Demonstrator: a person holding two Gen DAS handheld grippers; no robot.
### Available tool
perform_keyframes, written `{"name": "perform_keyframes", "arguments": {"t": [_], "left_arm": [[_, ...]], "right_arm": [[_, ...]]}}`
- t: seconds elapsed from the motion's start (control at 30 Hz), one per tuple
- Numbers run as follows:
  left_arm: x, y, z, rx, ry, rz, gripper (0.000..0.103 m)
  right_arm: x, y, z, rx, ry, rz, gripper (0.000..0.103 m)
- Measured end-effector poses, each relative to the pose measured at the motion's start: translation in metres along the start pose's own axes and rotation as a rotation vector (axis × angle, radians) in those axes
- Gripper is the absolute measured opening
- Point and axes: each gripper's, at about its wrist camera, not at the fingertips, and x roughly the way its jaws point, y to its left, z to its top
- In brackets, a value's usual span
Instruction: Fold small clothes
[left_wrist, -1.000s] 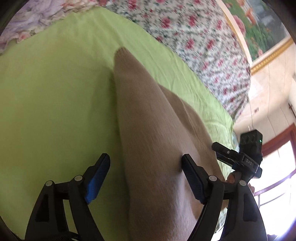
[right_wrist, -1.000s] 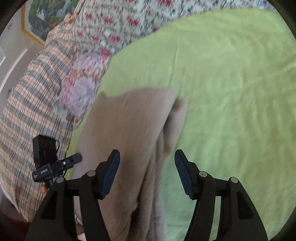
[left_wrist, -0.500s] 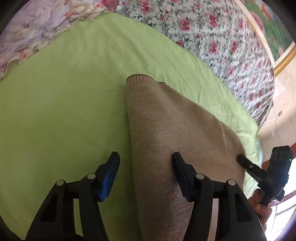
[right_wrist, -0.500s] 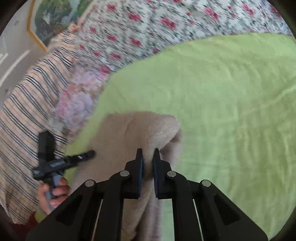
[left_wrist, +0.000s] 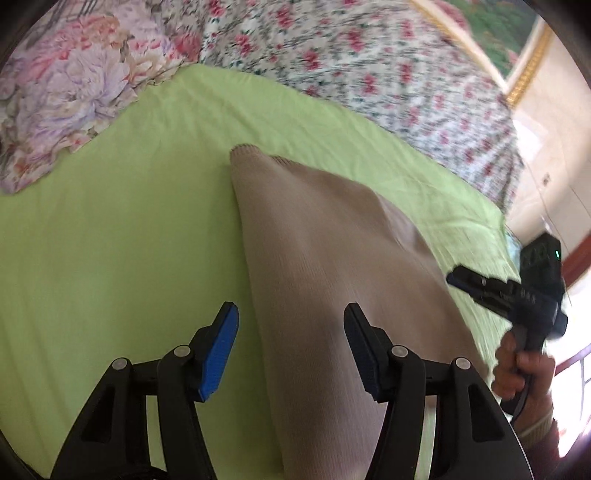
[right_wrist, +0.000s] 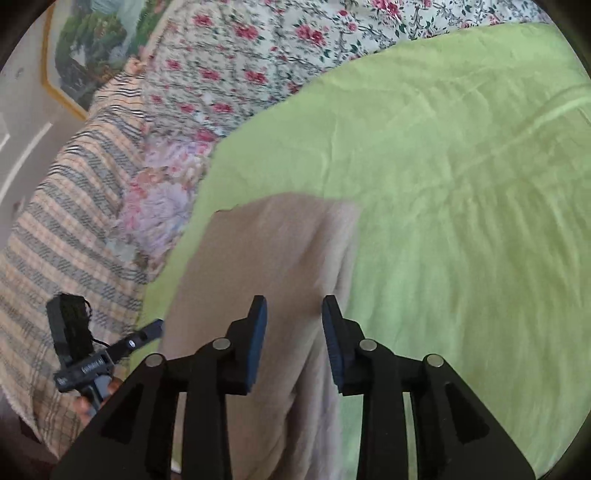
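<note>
A beige knit garment (left_wrist: 325, 258) lies folded lengthwise on the green sheet (left_wrist: 110, 258), its ribbed end pointing away from me. My left gripper (left_wrist: 290, 350) hovers over the garment's near left edge, jaws apart, and the pads do not press the cloth. In the right wrist view the same garment (right_wrist: 266, 258) runs under my right gripper (right_wrist: 293, 332), whose jaws are opening with the folded edge below the gap and nothing pinched. Each gripper shows in the other's view: the right gripper (left_wrist: 509, 291) in a hand, the left gripper (right_wrist: 110, 350) at the bed's side.
A rose-print quilt (left_wrist: 369, 74) and a floral pillow (left_wrist: 74, 92) lie beyond the sheet. A plaid blanket (right_wrist: 66, 221) hangs over the bed's left side. A framed picture (right_wrist: 85, 48) hangs on the wall. Bare green sheet (right_wrist: 461, 221) spreads right of the garment.
The right gripper, shut on the garment's fold half a second ago, has let go and stands apart. The left jaws are narrower than a second ago, and the left view has pulled back.
</note>
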Motion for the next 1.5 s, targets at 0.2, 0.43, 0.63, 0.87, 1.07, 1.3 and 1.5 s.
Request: {"name": "perform_keyframes", "arguments": {"t": [0.2, 0.43, 0.63, 0.87, 1.07, 1.3, 1.5], "left_arm": [[-0.041, -0.01, -0.068, 0.024, -0.018, -0.007, 0.069], [-0.034, -0.018, -0.115, 0.057, 0.007, 0.022, 0.072], [-0.003, -0.024, -0.112, 0.083, 0.025, 0.224, 0.053], [-0.017, -0.027, -0.114, 0.004, -0.05, 0.281, 0.017], [-0.014, -0.026, -0.12, -0.002, -0.047, 0.304, 0.012], [-0.009, -0.026, -0.12, 0.005, -0.019, 0.29, 0.012], [-0.006, -0.021, -0.117, 0.003, 0.014, 0.249, 0.012]], "right_arm": [[-0.031, 0.015, -0.05, -0.033, 0.015, 0.036, 0.045], [-0.029, 0.027, -0.078, -0.086, 0.032, 0.029, 0.046], [-0.017, 0.037, -0.082, -0.122, 0.034, 0.017, 0.006], [-0.041, 0.043, -0.082, -0.196, -0.02, 0.009, 0.006], [-0.013, 0.023, -0.099, -0.201, 0.073, -0.104, 0.006], [-0.014, 0.008, -0.106, -0.177, 0.085, -0.148, 0.005], [-0.004, 0.006, -0.107, -0.193, 0.103, -0.199, 0.004]]}}
